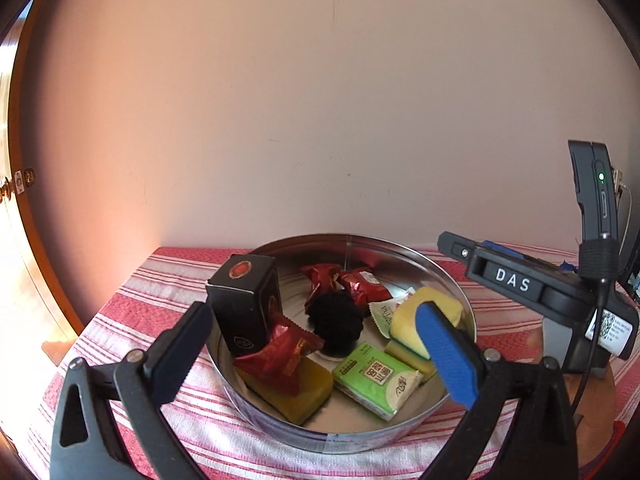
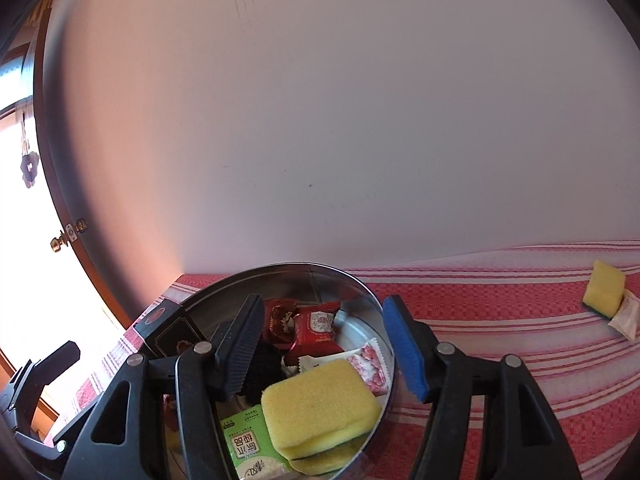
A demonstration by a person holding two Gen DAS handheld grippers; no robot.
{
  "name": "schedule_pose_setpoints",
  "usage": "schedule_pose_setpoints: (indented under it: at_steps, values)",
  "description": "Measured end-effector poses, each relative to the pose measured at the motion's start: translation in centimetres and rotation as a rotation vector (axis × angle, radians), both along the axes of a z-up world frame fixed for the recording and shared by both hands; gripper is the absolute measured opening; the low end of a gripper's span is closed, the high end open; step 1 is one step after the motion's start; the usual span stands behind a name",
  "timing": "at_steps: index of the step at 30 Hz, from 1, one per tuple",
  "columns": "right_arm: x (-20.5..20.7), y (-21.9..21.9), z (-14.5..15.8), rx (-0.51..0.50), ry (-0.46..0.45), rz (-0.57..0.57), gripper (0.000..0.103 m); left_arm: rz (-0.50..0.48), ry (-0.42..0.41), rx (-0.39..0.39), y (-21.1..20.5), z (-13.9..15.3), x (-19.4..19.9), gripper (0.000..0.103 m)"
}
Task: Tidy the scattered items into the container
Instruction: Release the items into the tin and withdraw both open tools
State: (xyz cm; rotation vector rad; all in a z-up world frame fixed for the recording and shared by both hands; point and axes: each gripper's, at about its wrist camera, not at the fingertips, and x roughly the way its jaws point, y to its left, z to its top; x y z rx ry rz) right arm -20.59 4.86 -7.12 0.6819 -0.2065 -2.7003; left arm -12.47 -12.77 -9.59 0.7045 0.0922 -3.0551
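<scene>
A round metal tin [image 1: 452, 280] stands on a red-striped cloth. Inside lie a black box [image 1: 244, 304], red candy wrappers [image 1: 288, 354], a black pom-pom [image 1: 338, 322], a green tissue packet [image 1: 374, 378] and yellow sponges [image 1: 404, 320]. My left gripper [image 1: 310, 312] hangs over the tin, open wide with nothing between its pads. My right gripper [image 2: 323, 302] is open above the tin's right half [image 2: 368, 292], over a yellow sponge [image 2: 320, 404] that lies free. Far right on the cloth, outside the tin, sit another yellow sponge [image 2: 604, 288] and a pale wrapped packet [image 2: 626, 316].
A plain wall rises just behind the table. A wooden door frame with a brass knob [image 2: 64, 240] stands at the left. The cloth [image 2: 500, 320] between the tin and the loose sponge is bare. The right gripper's housing [image 1: 520, 284] shows beside the tin in the left wrist view.
</scene>
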Motion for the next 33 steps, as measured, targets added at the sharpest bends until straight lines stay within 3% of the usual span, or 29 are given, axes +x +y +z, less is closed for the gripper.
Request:
schedule_pose_setpoints:
  at_steps: [3, 10, 14, 18, 23, 33]
  values:
    - [2.2, 1.7, -0.6, 0.044, 0.007, -0.081, 0.064, -0.045, 0.011, 0.021, 2.0, -0.3, 1.2, 0.103]
    - [6.9, 6.1, -2.8, 0.147, -0.031, -0.194, 0.064, -0.101, 0.03, -0.073, 8.2, -2.1, 3.2, 0.103]
    - [9.1, 9.0, -3.5, 0.18, -0.037, -0.254, 0.064, -0.113, 0.089, -0.117, 10.6, -2.3, 4.5, 0.103]
    - [10.5, 11.2, -4.1, 0.224, -0.028, -0.314, 0.064, -0.129, 0.087, -0.117, 12.2, -2.7, 4.6, 0.103]
    - [11.7, 12.2, -3.8, 0.246, -0.002, -0.344, 0.064, -0.141, 0.122, -0.14, 13.3, -2.4, 5.5, 0.103]
    - [14.7, 14.8, -3.2, 0.279, 0.035, -0.379, 0.064, -0.211, 0.086, -0.156, 16.7, -2.7, 6.1, 0.103]
